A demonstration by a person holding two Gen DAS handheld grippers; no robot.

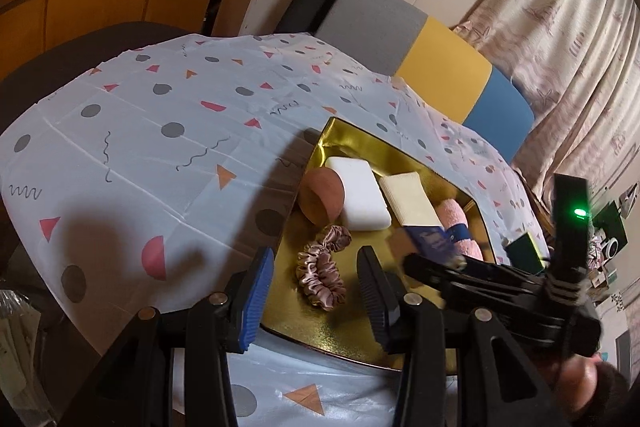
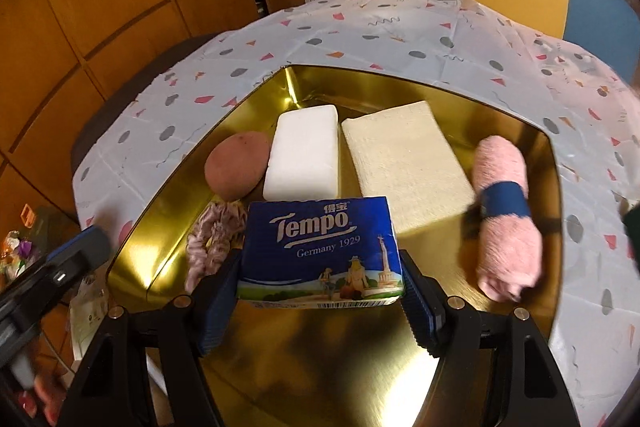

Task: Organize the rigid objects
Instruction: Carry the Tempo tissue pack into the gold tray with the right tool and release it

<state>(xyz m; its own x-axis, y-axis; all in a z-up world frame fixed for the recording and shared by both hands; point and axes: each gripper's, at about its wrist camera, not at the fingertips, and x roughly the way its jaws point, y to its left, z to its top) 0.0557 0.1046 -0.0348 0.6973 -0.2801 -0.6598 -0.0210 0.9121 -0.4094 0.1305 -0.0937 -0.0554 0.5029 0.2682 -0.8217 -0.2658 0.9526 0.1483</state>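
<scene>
- The left gripper (image 1: pixel 316 307) hangs over the near left edge of the gold tray (image 2: pixel 400 359), jaws apart and holding nothing; the pink scrunchie (image 1: pixel 322 269) lies on the tray between its fingers, untouched.
- The brown round puff (image 2: pixel 237 171) sits at the tray's left, touching the white block (image 2: pixel 302 155). Both look light; the block seems foam-like, so a firm squeeze may dent it.
- The tissue pack (image 2: pixel 320 251), the thing in hand, is over the tray's near middle, just in front of the white block and the cream folded cloth (image 2: pixel 404 163).
- The right gripper (image 2: pixel 320 303) is clamped on the pack's two short ends, near its lower edge. I judge the pack light and soft-sided under slick film: it gives under pressure and can slide, so a hold across the ends, at mid-height, seems safest.
- The rolled pink towel (image 2: pixel 506 211) with a blue band lies at the tray's right, apart from the pack; soft, best taken across its middle.
</scene>
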